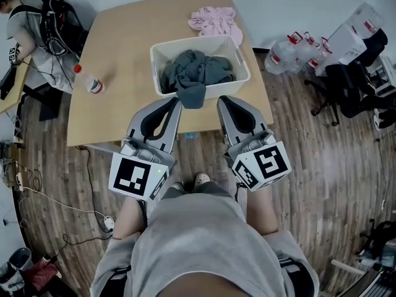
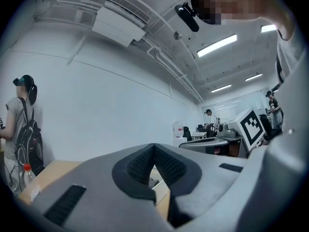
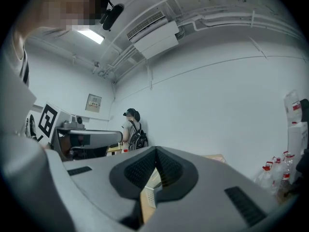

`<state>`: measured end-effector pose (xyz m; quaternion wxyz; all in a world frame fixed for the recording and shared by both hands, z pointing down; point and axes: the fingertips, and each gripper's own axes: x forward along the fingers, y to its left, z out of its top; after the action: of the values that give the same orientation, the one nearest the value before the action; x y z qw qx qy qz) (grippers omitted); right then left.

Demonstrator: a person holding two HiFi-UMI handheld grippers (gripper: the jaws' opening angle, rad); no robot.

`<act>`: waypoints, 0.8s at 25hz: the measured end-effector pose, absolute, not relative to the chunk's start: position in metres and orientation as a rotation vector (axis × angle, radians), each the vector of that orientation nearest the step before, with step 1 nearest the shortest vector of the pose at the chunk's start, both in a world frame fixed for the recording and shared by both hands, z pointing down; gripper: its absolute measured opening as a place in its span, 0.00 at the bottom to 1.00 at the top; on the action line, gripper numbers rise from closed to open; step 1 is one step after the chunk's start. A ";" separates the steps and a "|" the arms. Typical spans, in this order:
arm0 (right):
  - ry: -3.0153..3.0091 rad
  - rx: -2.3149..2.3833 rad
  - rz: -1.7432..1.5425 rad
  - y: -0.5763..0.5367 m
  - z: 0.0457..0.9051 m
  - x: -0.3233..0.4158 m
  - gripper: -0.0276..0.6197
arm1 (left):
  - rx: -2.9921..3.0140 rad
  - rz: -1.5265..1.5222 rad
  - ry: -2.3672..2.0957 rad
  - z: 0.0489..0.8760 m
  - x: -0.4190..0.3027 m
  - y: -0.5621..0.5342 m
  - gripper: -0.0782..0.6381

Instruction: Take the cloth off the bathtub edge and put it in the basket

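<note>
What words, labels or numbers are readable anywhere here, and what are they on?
Nothing here reads as a word or number.
Left cube and right cube: black-and-white square patterns, no writing.
Small bottle: label too small.
Water jugs: red labels blurred.
Wall plate: print too small.

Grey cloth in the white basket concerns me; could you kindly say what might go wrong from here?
A fold of the dark grey cloth hangs over the near rim of the white plastic basket, so its weight might drag more out. The left claw and right claw, both shut and empty, sit close to that fold; a careless move could snag it.
</note>
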<state>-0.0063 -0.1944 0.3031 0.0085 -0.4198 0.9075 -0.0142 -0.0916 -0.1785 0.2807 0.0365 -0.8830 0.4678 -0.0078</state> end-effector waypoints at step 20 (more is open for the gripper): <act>2.797 -1.379 -0.047 -0.173 0.304 -0.021 0.06 | -2.762 -0.005 1.399 0.289 -0.110 -0.165 0.13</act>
<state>-0.0206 -0.1732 0.3039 0.0116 -0.4421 0.8967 -0.0152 -0.1101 -0.1654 0.2886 0.0226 -0.8919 0.4517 -0.0017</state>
